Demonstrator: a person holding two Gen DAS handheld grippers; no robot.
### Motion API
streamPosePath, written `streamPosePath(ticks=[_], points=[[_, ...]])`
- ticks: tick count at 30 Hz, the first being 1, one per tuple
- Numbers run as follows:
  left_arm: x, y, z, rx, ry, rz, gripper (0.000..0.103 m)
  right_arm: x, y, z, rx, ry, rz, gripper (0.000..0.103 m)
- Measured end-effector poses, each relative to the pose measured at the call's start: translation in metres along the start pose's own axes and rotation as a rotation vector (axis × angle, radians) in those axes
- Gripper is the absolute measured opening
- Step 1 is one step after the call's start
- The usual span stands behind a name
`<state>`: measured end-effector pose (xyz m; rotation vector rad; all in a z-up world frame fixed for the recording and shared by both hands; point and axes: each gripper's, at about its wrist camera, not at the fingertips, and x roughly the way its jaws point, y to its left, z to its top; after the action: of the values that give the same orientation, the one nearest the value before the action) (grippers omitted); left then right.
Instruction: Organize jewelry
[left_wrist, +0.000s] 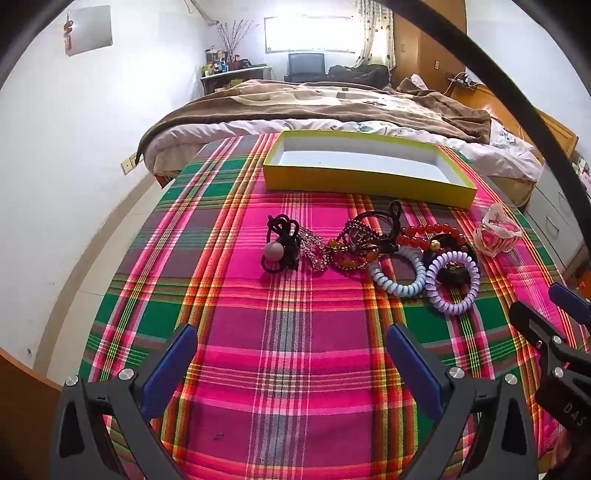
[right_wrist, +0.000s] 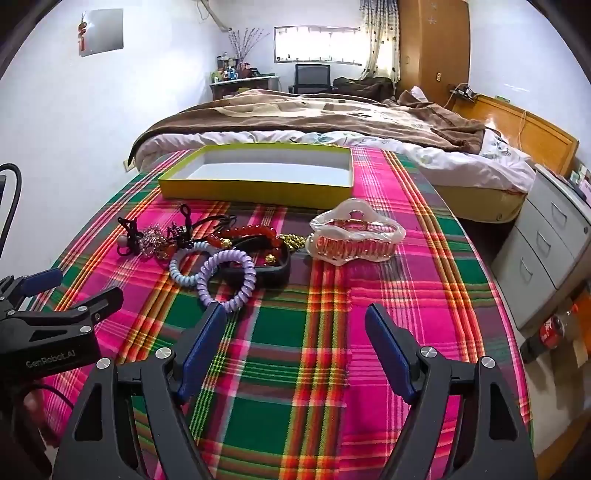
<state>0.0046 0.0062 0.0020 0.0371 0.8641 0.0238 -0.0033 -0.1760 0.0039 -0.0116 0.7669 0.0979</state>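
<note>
Now, jewelry pile (left_wrist: 369, 251): mid plaid cloth (left_wrist: 295, 369), strung left-right, just before tray.
Tray (left_wrist: 365, 184): yellow, long axis left-right, far side.
Hair claw (right_wrist: 354, 236): right of pile, long axis left-right.
L gripper (left_wrist: 291, 347): jaws spread, holding nothing.
R gripper (right_wrist: 295, 328): jaws spread, near purple coil tie (right_wrist: 227, 277).

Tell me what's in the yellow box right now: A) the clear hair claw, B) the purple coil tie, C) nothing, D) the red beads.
C: the yellow box shows only its bare white floor, while the purple coil tie, clear hair claw and red beads all lie on the cloth in front of it.
</note>
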Motion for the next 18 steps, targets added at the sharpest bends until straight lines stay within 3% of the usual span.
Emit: streamPosePath(ticks=[18], points=[[0.0041, 0.0007, 0.0064, -0.008, -0.004, 0.011, 0.103, -0.0015, 0.0065, 0.0063, -0.009, -0.020, -0.027, 0.078]])
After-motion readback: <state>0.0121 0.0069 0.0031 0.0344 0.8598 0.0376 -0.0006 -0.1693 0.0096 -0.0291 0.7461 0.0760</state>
